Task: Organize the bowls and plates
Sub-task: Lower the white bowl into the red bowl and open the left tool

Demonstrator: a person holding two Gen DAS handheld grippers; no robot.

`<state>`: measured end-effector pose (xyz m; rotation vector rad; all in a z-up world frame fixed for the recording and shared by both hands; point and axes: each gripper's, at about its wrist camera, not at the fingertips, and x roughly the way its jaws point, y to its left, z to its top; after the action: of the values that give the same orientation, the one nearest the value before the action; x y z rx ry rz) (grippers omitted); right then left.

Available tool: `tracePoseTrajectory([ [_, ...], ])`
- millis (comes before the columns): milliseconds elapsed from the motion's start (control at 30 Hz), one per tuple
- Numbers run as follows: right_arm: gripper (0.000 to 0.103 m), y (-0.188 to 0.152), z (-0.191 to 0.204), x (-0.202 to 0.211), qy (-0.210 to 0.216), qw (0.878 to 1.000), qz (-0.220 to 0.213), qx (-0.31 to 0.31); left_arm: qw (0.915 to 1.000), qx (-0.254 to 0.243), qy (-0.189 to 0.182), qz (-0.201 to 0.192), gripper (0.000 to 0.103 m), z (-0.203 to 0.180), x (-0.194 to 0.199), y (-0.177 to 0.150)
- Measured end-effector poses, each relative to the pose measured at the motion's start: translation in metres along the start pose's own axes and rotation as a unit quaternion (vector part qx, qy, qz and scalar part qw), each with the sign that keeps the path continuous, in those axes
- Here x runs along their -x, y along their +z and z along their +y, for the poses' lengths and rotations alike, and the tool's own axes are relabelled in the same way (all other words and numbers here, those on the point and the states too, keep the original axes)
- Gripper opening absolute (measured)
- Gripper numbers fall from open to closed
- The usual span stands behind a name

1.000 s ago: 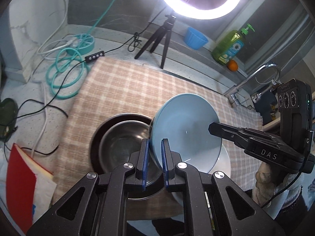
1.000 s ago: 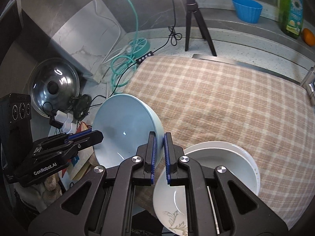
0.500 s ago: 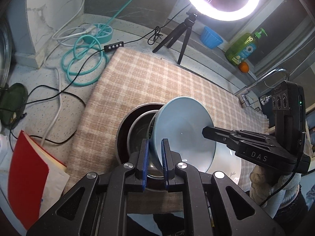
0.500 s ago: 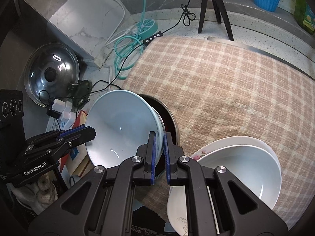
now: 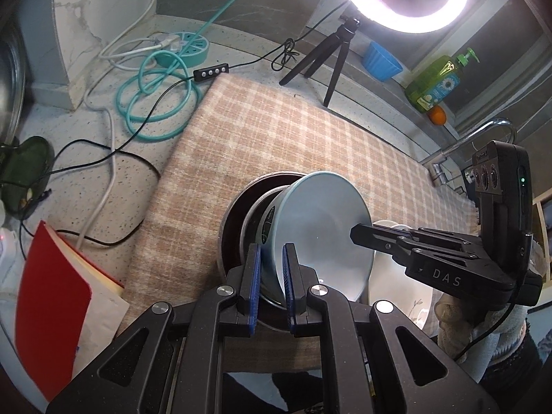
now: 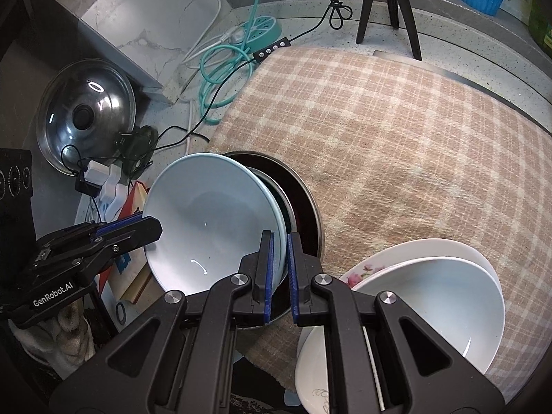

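A light blue bowl (image 5: pixel 321 234) (image 6: pixel 210 220) is held tilted by both grippers over a steel bowl (image 5: pixel 257 207) nested in a dark bowl (image 5: pixel 234 220) (image 6: pixel 303 200). My left gripper (image 5: pixel 270 277) is shut on the blue bowl's near-left rim. My right gripper (image 6: pixel 278 269) is shut on its opposite rim; it shows in the left wrist view (image 5: pixel 358 234) too. The blue bowl's lower edge sits inside the steel bowl. A white bowl (image 6: pixel 434 303) lies on a flowered white plate (image 6: pixel 365 269) to the right.
A plaid cloth (image 6: pixel 396 131) covers the counter. A ring light tripod (image 5: pixel 331 55), blue cup (image 5: pixel 381 60), soap bottle (image 5: pixel 436 82) and faucet (image 5: pixel 476 138) stand at the back. Teal cable (image 5: pixel 155 103), pot lid (image 6: pixel 86 114) and red book (image 5: pixel 51 296) lie left.
Both grippers have carried the blue bowl left and down, from above the white bowl to over the steel bowl, and it now rests tilted in it.
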<state>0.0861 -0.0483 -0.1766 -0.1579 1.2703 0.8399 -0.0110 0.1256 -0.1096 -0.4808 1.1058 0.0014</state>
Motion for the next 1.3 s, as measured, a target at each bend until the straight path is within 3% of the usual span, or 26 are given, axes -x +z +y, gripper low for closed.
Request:
tracePoseTrajectory([
  [500,0.008,0.003,0.001,-0.003,0.001,1.000,0.010,0.008,0.9997,0.012,0.008,0.018,0.011,0.003,-0.009,0.003],
  [900,0.017,0.007,-0.001,0.006,-0.001,1.000,-0.005,0.010,0.9998,0.008,0.012,0.012,0.016,0.002,-0.008,0.009],
  [1067,0.037,0.006,-0.004,0.012,-0.003,1.000,-0.018,0.008,0.9999,0.008,0.012,0.007,0.016,0.002,-0.004,0.010],
  [1233,0.045,0.004,-0.009,0.023,0.002,0.999,-0.035,0.002,0.9998,0.006,0.016,-0.006,0.016,0.003,0.003,0.009],
  [1300,0.048,0.004,-0.012,0.028,0.005,0.999,-0.042,-0.004,0.9997,0.004,0.022,-0.012,0.021,0.003,0.007,0.008],
])
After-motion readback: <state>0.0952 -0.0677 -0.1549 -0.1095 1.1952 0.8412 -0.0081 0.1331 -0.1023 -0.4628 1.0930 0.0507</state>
